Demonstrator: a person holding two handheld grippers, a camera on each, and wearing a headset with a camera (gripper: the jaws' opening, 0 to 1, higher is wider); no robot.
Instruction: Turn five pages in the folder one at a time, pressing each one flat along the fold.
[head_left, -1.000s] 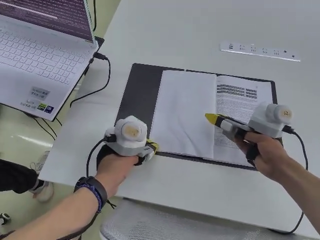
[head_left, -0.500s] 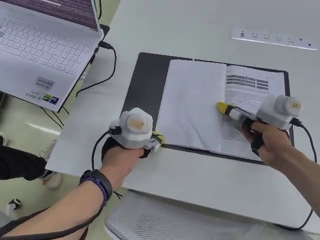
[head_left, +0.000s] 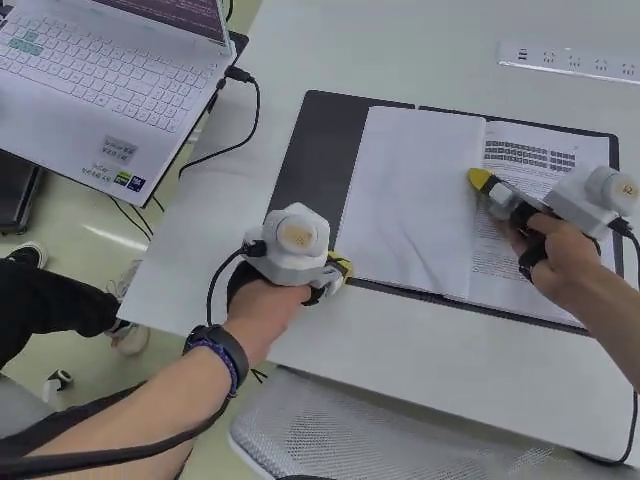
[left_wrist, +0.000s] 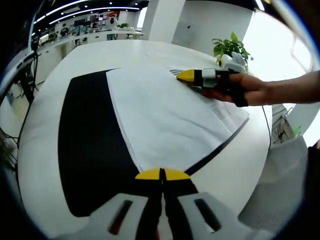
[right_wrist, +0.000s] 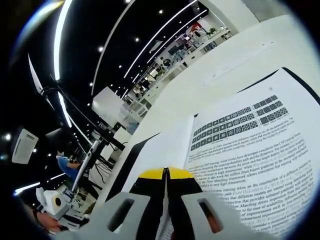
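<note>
Left gripper (head_left: 338, 268), jaws closed and empty, stays at the near edge of the open folder (head_left: 318, 165) on the table (head_left: 400, 60). Beyond it the right gripper (head_left: 480, 180), also closed and empty, has slid farther up the fold (head_left: 476, 250), likely pressing the turned page (head_left: 410, 200) flat.

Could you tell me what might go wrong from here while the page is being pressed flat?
The shut right gripper is at the fold with a narrow yellow tip; a hard push might crease or tear the printed white page. The shut left gripper sits at just the near corner of the black folder, which might slide on the smooth white table.
</note>
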